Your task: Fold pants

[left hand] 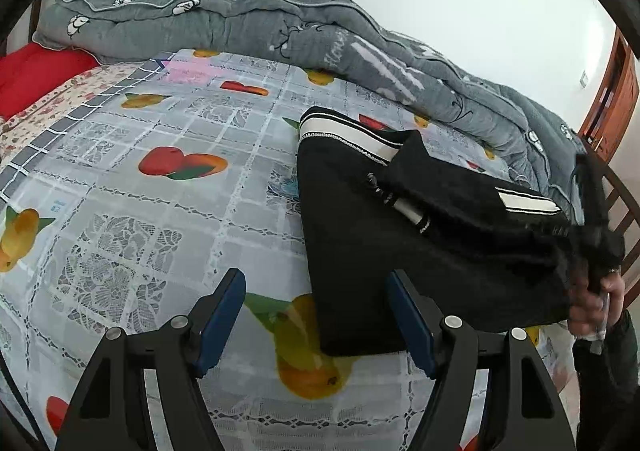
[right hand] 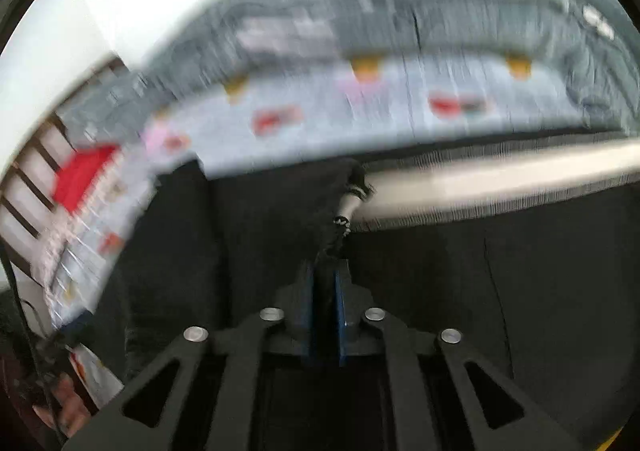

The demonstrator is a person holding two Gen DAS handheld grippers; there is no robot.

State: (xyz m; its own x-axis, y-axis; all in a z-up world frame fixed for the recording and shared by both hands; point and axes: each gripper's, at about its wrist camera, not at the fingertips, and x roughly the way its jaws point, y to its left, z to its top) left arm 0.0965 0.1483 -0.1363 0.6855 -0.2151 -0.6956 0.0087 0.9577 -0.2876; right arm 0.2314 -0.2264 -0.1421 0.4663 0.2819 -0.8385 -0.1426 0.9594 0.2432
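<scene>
Currently, the black knit pants with a white-and-black striped waistband lie on the right half of a bed covered by a pale grey lace-pattern sheet printed with fruit. The lower part of the garment rests flat on the sheet, while one black portion is raised and drawn toward the right edge of the left wrist view, where it crosses over the striped waistband. The left gripper, fitted with blue finger pads, is spread wide and holds nothing; its right pad sits at the near edge of the flat black fabric, and its left pad is above bare sheet. The right gripper has its blue pads pressed nearly together, with a bunched fold of the black fabric clamped between them. The right wrist view is heavily blurred, but black cloth fills the area around that gripper and a pale band of the waistband runs across to the right. In the left wrist view, the right gripper appears only as a blurred dark form at the far right, with a hand below it. A rumpled grey quilt with white cartoon prints lies along the far side of the bed, and a red pillow sits at the far left corner.
</scene>
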